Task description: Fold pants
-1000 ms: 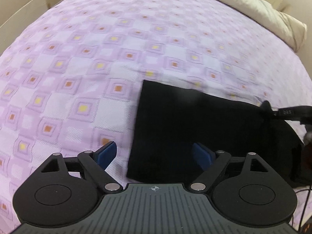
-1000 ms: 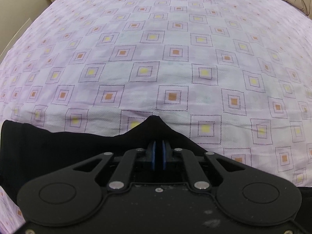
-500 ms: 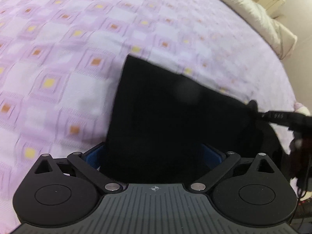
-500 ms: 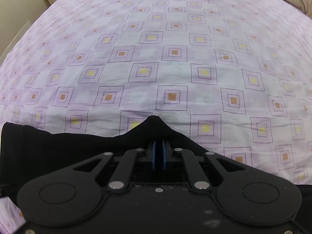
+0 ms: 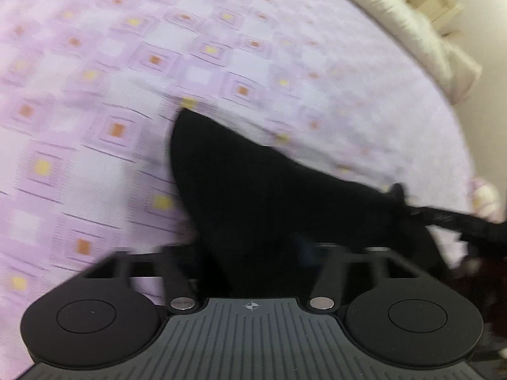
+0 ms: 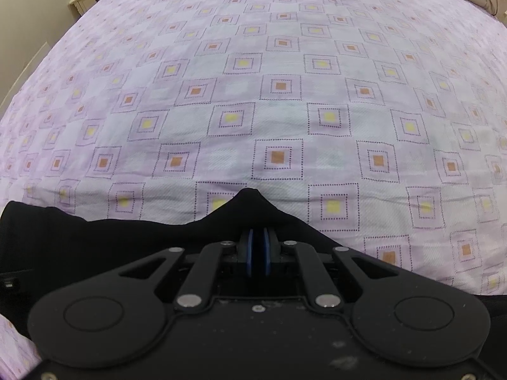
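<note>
Left wrist view: the black pants [image 5: 269, 196] lie on the bed [image 5: 95, 101], one corner bunched up into the left tongs [image 5: 253, 250], whose jaws are closing with cloth between them; blur hides the pads, so the pinch seems made but is unsure. The right tongs [image 6: 258, 253] are clenched on another pants edge [image 6: 250, 202], raised in a small peak. A cream pillow [image 5: 412, 31] lies at the bed's far end.
</note>
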Demonstrator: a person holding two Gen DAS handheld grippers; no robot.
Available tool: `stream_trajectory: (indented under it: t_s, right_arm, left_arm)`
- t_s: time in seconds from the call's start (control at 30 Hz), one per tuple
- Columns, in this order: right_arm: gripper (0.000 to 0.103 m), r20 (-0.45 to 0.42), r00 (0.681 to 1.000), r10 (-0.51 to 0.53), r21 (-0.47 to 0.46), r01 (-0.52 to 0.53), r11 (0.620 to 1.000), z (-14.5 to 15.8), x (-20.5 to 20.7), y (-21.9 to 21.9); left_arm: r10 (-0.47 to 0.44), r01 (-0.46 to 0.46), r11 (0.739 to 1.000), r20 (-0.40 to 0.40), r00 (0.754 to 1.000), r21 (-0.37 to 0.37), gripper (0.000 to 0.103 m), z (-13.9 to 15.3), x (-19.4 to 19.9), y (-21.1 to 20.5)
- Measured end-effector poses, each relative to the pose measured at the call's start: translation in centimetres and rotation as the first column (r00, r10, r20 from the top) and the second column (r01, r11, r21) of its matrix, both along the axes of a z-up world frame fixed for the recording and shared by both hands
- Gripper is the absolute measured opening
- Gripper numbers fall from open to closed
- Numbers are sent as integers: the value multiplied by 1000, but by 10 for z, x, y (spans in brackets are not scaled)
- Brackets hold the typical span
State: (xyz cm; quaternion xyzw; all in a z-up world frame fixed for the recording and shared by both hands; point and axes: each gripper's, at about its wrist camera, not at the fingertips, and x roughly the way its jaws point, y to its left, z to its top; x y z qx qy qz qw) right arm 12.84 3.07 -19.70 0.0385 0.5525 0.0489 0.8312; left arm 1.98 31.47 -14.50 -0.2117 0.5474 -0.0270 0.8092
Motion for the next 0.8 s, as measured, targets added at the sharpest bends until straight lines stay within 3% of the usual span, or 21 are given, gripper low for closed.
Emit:
stream_trajectory:
  t_s: [0.03,0.13,0.3,0.53,0.63,0.8]
  right_arm:
    - [9,0,1000,-6,10,6,1000,1,-1,-2]
    - [14,2,1000,-22,38,22,999,7,-5,-6]
    - [14,30,999,16,87,-19,996,23,-36,-2]
    - [13,-128,990,64,130,-47,990,0,-115,6]
    - [13,-116,988,102,141,-85,986,0,-139,9]
    - [14,-66,991,114,200,-98,975,17,-141,-3]
  left_arm:
    - [6,-6,1000,-2,1000,23,14,2,-1,0]
    - [46,-47,999,18,999,3,11,12,-11,5]
    - [-17,9,997,94,995,83,10,39,-20,-12]
    - [-12,-2,997,175,985,80,10,70,-27,-26]
    - [-22,4,997,212,977,82,10,85,-31,-37]
    - [-41,16,996,274,961,93,10,118,-37,-67]
